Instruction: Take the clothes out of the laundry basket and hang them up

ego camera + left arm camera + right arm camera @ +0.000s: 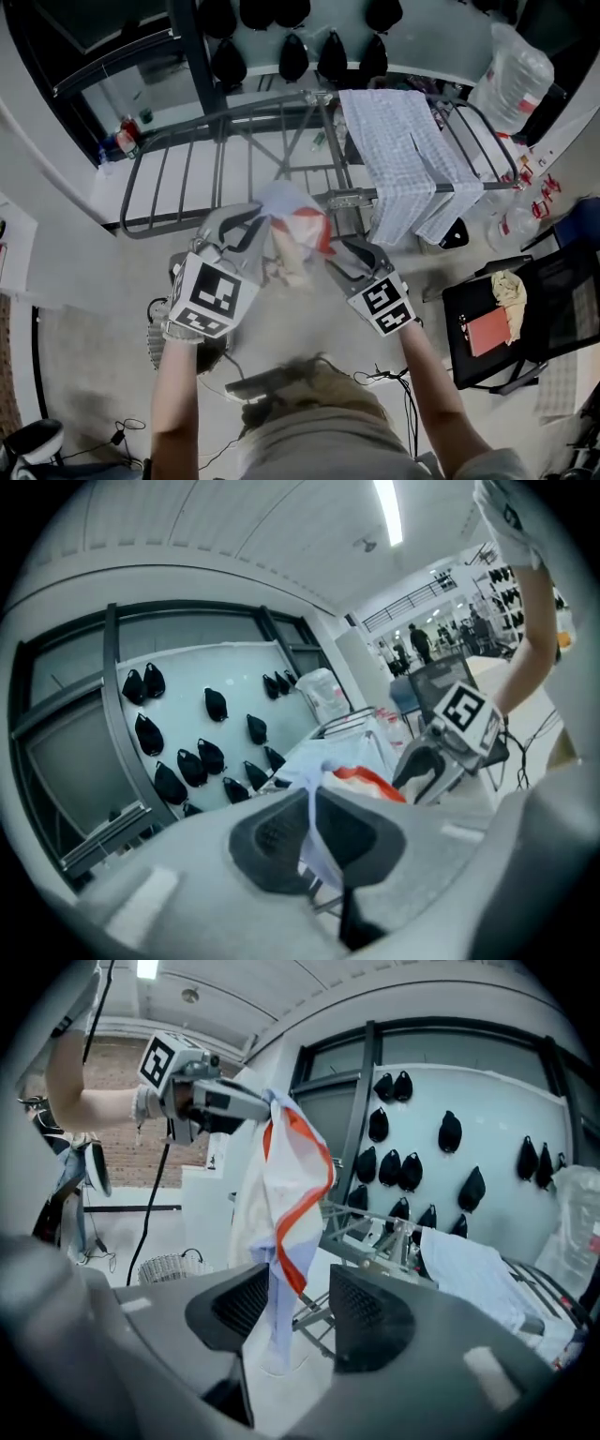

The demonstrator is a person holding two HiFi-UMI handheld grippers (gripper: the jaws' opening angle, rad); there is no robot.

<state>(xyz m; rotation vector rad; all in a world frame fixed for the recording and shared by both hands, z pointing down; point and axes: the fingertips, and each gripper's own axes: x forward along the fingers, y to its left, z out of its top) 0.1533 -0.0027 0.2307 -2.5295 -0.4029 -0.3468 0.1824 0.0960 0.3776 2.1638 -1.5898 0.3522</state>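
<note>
Getting partway through, by the look of it: a pale checked cloth [403, 159] already draping over the right wing of the drying rack [187, 169], with the rack's left wing lying bare. Holding up a second piece, a white garment [298, 220] with an orange band, just on the near side of the rack and not yet touching its bars. Pinching a thin fold of it in the left gripper [255, 223], jaws almost together on the cloth. Keeping the right gripper [343, 251] wide apart, the garment's tail dangling between its ribbed dark pads with neither pressing on it. Needing spreading and laying over the bars yet. Looking thin, soft and limp, folding on itself, against the rack's grey metal tubing. Sitting well back from the rack, a pale woven laundry basket [173, 1267], its contents not showing.
</note>
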